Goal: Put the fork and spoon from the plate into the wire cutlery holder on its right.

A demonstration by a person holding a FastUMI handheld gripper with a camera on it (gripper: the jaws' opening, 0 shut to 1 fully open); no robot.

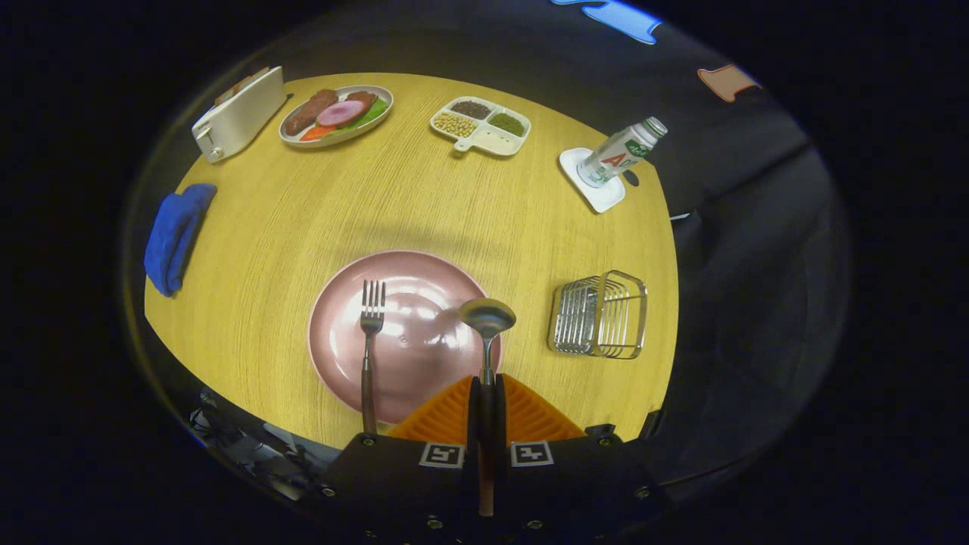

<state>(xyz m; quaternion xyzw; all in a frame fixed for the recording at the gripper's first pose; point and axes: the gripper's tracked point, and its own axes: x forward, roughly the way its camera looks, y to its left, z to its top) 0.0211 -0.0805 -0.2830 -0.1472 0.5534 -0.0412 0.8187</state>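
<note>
Gripper view: the gripper (486,401) is being held above the near edge of the plate (424,371), its fingers pressed together on the spoon's handle. The spoon (487,316) is being pinched upright between them, bowl pointing ahead over the plate's right side; it appears lifted clear, though contact with the plate cannot be judged. The fork (370,333) is lying on the plate's left half, tines pointing away, handle overhanging the near rim. The wire holder (599,315) is standing on the table (303,227) just right of the plate. Farther off are being seen a bottle (622,151) on a coaster (602,198), a divided tray (481,126), a food plate (336,114), a toaster (238,113) and a blue cloth (176,236).
</note>
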